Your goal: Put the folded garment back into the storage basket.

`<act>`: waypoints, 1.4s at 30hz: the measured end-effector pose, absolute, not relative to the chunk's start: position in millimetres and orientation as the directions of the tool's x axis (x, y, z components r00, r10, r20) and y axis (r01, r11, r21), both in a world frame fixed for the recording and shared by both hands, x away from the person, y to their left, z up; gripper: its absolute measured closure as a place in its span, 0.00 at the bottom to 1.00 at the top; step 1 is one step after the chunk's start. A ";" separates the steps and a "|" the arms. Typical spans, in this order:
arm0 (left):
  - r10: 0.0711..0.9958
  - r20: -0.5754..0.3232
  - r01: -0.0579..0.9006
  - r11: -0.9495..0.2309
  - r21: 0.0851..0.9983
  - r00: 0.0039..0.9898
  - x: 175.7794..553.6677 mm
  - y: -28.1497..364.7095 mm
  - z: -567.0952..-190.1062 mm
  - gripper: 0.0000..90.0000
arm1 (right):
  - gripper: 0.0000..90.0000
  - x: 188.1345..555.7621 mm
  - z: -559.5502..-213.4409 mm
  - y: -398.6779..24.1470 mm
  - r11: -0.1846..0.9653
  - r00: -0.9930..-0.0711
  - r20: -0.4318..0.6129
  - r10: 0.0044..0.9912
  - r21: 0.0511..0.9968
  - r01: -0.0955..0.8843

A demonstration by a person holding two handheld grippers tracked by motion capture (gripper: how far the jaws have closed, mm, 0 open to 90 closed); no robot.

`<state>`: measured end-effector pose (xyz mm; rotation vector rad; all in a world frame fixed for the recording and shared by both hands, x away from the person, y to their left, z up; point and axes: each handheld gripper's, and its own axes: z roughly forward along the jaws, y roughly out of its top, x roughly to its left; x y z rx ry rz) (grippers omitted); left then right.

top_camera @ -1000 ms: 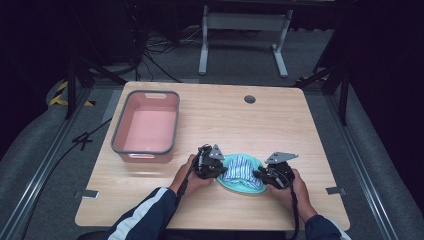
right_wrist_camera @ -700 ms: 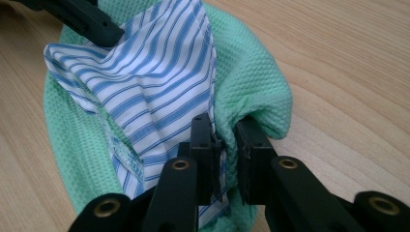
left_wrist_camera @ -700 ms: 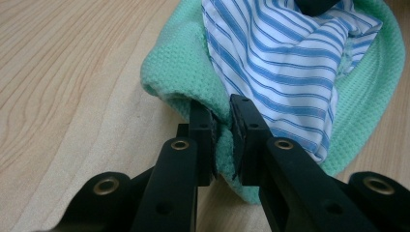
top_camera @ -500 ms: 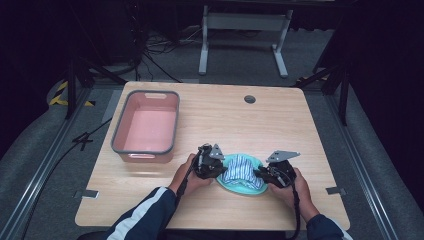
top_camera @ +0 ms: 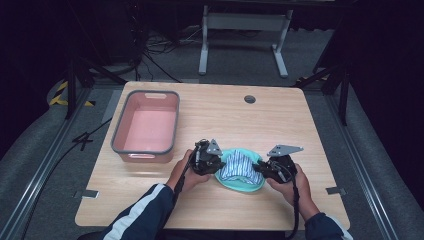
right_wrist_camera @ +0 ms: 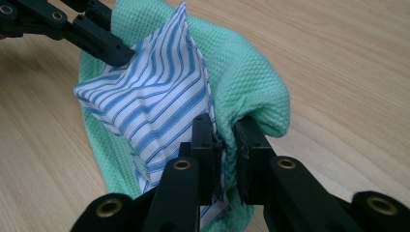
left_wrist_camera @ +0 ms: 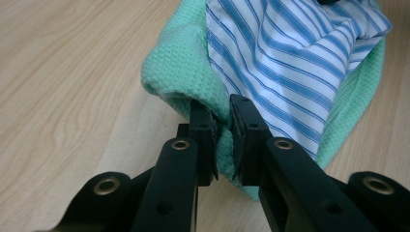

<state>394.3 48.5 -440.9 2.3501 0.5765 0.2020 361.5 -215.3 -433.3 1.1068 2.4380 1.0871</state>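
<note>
The left gripper (left_wrist_camera: pixel 221 126) is pinched narrow on the green cloth (left_wrist_camera: pixel 183 63) at its edge, beside the striped cloth (left_wrist_camera: pixel 295 58) lying on it. The right gripper (right_wrist_camera: pixel 223 140) grips the opposite edge, both fabrics between its jaws. The green cloth rests on the surface (top_camera: pixel 210 112), just right of the pink bin (top_camera: pixel 147 127).

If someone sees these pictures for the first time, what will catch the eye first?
First, the green cloth with a blue-striped cloth on it, at the table's near edge. The left gripper and right gripper each pinch it from opposite sides, fingers closed on fabric. Next, the pink bin stands at the left of the table.
</note>
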 end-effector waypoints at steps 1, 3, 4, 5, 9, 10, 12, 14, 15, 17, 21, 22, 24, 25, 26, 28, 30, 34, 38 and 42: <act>0.457 -0.002 0.341 -0.661 0.669 0.889 394.5 49.3 -438.2 0.90 | 0.89 362.0 -432.0 -214.3 0.430 -0.680 0.074 0.730 0.723 0.541; 0.460 0.005 0.339 -0.661 0.670 0.888 394.4 50.1 -436.1 0.90 | 0.89 362.5 -430.1 -213.0 0.422 -0.678 0.081 0.731 0.727 0.542; 0.465 0.009 0.338 -0.656 0.675 0.885 394.3 52.6 -432.4 0.90 | 0.89 364.2 -425.7 -210.5 0.420 -0.678 0.078 0.731 0.732 0.537; 0.465 0.009 0.338 -0.656 0.675 0.885 394.3 52.6 -432.4 0.90 | 0.89 364.2 -425.7 -210.5 0.420 -0.678 0.078 0.731 0.732 0.537; 0.472 0.021 0.333 -0.651 0.682 0.881 396.7 59.8 -421.6 0.90 | 0.89 366.7 -417.7 -204.3 0.425 -0.686 0.062 0.725 0.744 0.516; 0.475 0.020 0.334 -0.649 0.684 0.880 397.4 60.6 -419.2 0.90 | 0.89 366.8 -416.3 -202.5 0.428 -0.688 0.057 0.723 0.746 0.511; 0.477 0.030 0.330 -0.652 0.683 0.878 398.8 60.8 -415.2 0.90 | 0.89 368.5 -414.0 -200.4 0.434 -0.693 0.048 0.719 0.748 0.502; 0.477 0.053 0.317 -0.658 0.683 0.877 399.7 60.4 -409.8 0.90 | 0.89 370.5 -411.2 -198.9 0.433 -0.692 0.042 0.721 0.752 0.497; 0.474 0.065 0.307 -0.662 0.683 0.878 399.9 60.7 -406.9 0.90 | 0.89 371.3 -409.7 -198.4 0.433 -0.691 0.040 0.722 0.754 0.495; 0.474 0.070 0.304 -0.665 0.682 0.878 400.2 61.9 -403.6 0.90 | 0.89 372.8 -406.4 -197.3 0.436 -0.694 0.032 0.719 0.757 0.487; 0.479 0.082 0.298 -0.661 0.689 0.874 401.7 65.7 -397.3 0.90 | 0.89 375.6 -396.3 -193.3 0.439 -0.699 0.019 0.715 0.765 0.470; 0.484 0.091 0.294 -0.658 0.693 0.870 402.1 67.9 -393.3 0.90 | 0.89 376.5 -393.9 -192.0 0.443 -0.701 0.014 0.713 0.766 0.466; 0.484 0.093 0.291 -0.657 0.696 0.870 402.8 71.4 -388.5 0.90 | 0.89 378.1 -388.6 -188.5 0.447 -0.704 0.007 0.710 0.767 0.460; 0.484 0.093 0.291 -0.657 0.696 0.870 402.8 71.4 -388.5 0.90 | 0.89 378.1 -388.6 -188.5 0.447 -0.704 0.007 0.710 0.767 0.460; 0.490 0.103 0.290 -0.660 0.693 0.866 402.7 75.5 -384.1 0.90 | 0.89 379.9 -383.4 -184.7 0.452 -0.709 0.000 0.705 0.771 0.449; 0.497 0.104 0.294 -0.655 0.695 0.861 403.0 79.7 -380.7 0.90 | 0.89 381.5 -378.9 -181.1 0.455 -0.713 -0.006 0.701 0.773 0.441; 0.501 0.108 0.294 -0.655 0.696 0.859 403.6 83.2 -377.9 0.90 | 0.89 384.0 -374.2 -175.9 0.462 -0.719 -0.013 0.695 0.775 0.432; 0.519 0.122 0.297 -0.649 0.700 0.846 405.5 96.7 -368.0 0.90 | 0.89 389.3 -366.8 -165.3 0.466 -0.728 -0.019 0.685 0.780 0.418; 0.539 0.126 0.305 -0.637 0.708 0.833 406.1 109.6 -360.6 0.90 | 0.89 393.7 -359.3 -152.2 0.473 -0.739 -0.026 0.673 0.783 0.404; 0.561 0.130 0.313 -0.622 0.718 0.817 407.4 126.9 -353.2 0.90 | 0.89 399.8 -351.3 -139.1 0.471 -0.750 -0.025 0.661 0.792 0.389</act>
